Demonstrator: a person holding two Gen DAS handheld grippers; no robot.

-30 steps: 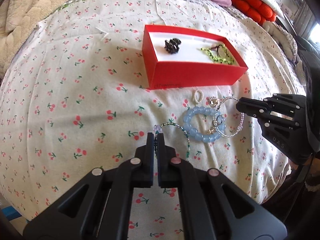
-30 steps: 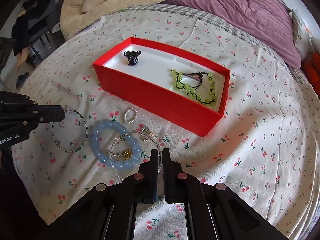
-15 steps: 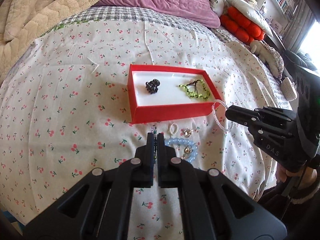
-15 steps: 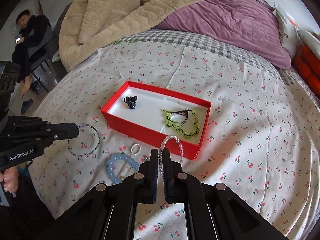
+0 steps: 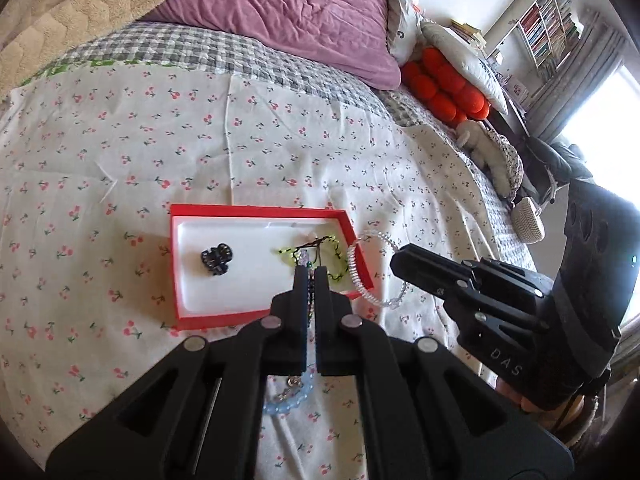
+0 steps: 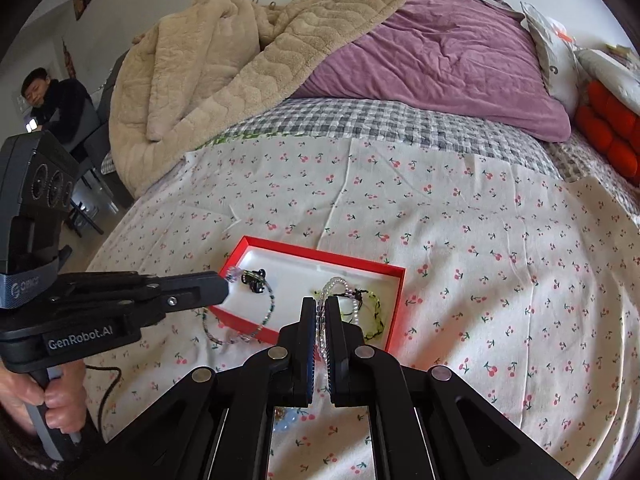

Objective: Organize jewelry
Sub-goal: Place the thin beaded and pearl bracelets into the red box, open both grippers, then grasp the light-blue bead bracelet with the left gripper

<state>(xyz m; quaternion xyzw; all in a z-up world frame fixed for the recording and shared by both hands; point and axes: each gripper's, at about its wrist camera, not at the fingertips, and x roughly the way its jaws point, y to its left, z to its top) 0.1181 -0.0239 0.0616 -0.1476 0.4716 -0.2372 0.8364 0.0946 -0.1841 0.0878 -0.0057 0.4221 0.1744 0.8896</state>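
A red jewelry box (image 5: pixel 178 264) (image 6: pixel 394 312) with a white lining lies on the cherry-print bedspread. It holds a black hair claw (image 5: pixel 216 258) (image 6: pixel 255 280) and a green beaded bracelet (image 5: pixel 334 258) (image 6: pixel 374 306). My left gripper (image 5: pixel 310 270) (image 6: pixel 226 286) is shut on a thin green-and-lilac beaded bracelet (image 6: pixel 262 320) that hangs above the box's front left edge. My right gripper (image 6: pixel 319 304) (image 5: pixel 394 262) is shut on a clear beaded bracelet (image 5: pixel 358 276) (image 6: pixel 326 292) held above the box's right end. A light blue bead bracelet (image 5: pixel 290 400) lies on the bedspread below my grippers.
A purple quilt (image 6: pixel 440 60) and a beige blanket (image 6: pixel 224 64) are piled at the far end of the bed. Red and white cushions (image 5: pixel 448 80) lie at the far right. A seated person (image 6: pixel 48 100) is beside the bed at the left.
Both grippers have lifted their bracelets off the bedspread and carried them up and forward, over the red box. The blue bracelet stays on the bedspread.
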